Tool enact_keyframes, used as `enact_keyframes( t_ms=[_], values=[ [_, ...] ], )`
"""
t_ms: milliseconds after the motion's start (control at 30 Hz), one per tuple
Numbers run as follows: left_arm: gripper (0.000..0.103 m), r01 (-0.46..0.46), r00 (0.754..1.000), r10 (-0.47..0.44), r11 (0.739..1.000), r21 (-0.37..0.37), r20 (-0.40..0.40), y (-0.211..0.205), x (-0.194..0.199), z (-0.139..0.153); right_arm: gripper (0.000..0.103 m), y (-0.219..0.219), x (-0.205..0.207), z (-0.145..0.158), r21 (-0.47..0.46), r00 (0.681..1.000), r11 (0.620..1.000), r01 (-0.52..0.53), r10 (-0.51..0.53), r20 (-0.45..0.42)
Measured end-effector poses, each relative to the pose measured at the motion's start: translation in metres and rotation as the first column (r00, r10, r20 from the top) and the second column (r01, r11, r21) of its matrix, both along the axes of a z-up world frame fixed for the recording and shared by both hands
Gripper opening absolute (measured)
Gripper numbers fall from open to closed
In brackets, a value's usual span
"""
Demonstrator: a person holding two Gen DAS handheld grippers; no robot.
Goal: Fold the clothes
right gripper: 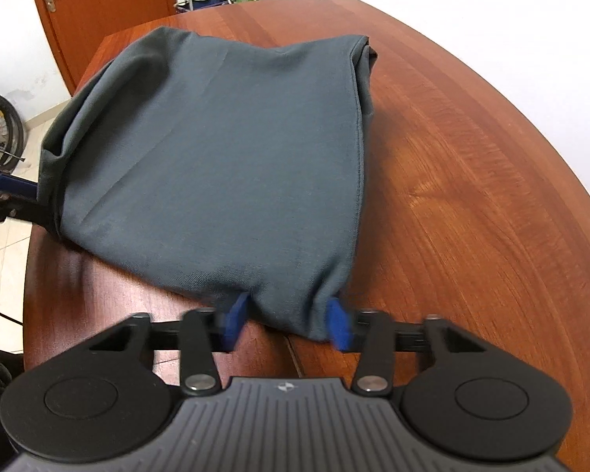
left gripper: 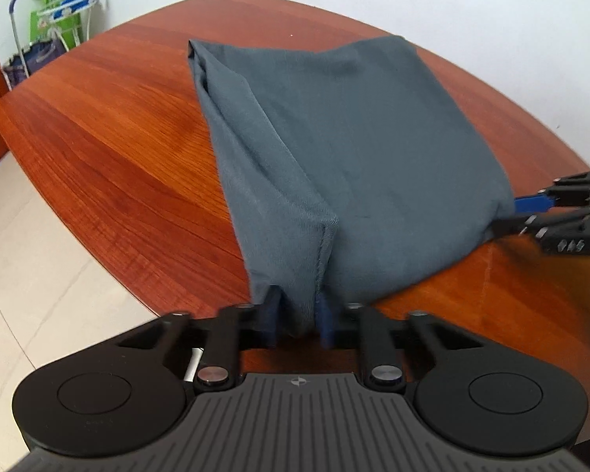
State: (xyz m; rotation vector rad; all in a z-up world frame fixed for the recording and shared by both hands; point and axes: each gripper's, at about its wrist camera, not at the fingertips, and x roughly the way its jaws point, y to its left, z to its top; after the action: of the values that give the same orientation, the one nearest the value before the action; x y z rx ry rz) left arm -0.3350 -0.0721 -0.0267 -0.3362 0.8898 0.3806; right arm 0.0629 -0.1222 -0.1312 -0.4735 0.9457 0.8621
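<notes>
A grey-blue garment (left gripper: 354, 149) lies partly folded on the wooden table (left gripper: 118, 137). My left gripper (left gripper: 298, 320) is shut on the garment's near left corner, with cloth bunched between its blue pads. My right gripper (right gripper: 289, 324) has the garment's (right gripper: 216, 149) near right corner between its blue pads; the jaws stand wider apart, closing on the cloth. The right gripper also shows at the right edge of the left wrist view (left gripper: 531, 212), and the left gripper at the left edge of the right wrist view (right gripper: 15, 192). Both near corners are lifted slightly off the table.
The table's (right gripper: 472, 157) edge runs close on the left. A laundry rack with blue and green items (left gripper: 59, 19) stands by the far wall. A wooden door (right gripper: 98, 11) and a bicycle wheel (right gripper: 4, 126) are to the left, over a tiled floor (left gripper: 39, 255).
</notes>
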Motion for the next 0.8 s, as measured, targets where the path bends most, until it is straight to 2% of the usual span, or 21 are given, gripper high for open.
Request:
enact_keyframes(
  t_ms=[133, 267, 367, 533, 667, 800],
  values=[
    [0.008, 0.065, 0.998, -0.065, 0.997, 0.03, 0.0, 0.007, -0.003, 0.005, 0.011, -0.002, -0.004, 0.009, 0.01, 1.0, 1.0, 0.017, -0.017, -0.007],
    [0.007, 0.147, 0.989, -0.147, 0.987, 0.057, 0.0, 0.023, -0.011, 0.016, 0.008, -0.002, -0.014, 0.016, 0.015, 1.0, 1.0, 0.016, -0.015, -0.014],
    [0.007, 0.181, 0.983, -0.181, 0.983, 0.023, 0.004, 0.047, -0.018, 0.02, 0.007, -0.001, -0.022, 0.018, 0.027, 0.999, 0.999, 0.027, -0.026, -0.038],
    [0.007, 0.178, 0.984, -0.178, 0.984, -0.001, -0.028, 0.079, -0.021, 0.015, 0.002, -0.001, -0.035, 0.014, 0.037, 0.994, 0.997, 0.065, -0.061, -0.086],
    [0.007, 0.16, 0.986, -0.162, 0.984, -0.073, -0.026, 0.104, -0.025, 0.012, 0.002, 0.0, -0.042, 0.012, 0.054, 0.988, 0.993, 0.105, -0.098, -0.119],
    [0.014, 0.163, 0.986, -0.166, 0.977, -0.136, -0.011, 0.12, -0.026, 0.012, 0.007, 0.01, -0.049, 0.013, 0.019, 0.992, 0.996, 0.092, -0.09, -0.093]
  ],
)
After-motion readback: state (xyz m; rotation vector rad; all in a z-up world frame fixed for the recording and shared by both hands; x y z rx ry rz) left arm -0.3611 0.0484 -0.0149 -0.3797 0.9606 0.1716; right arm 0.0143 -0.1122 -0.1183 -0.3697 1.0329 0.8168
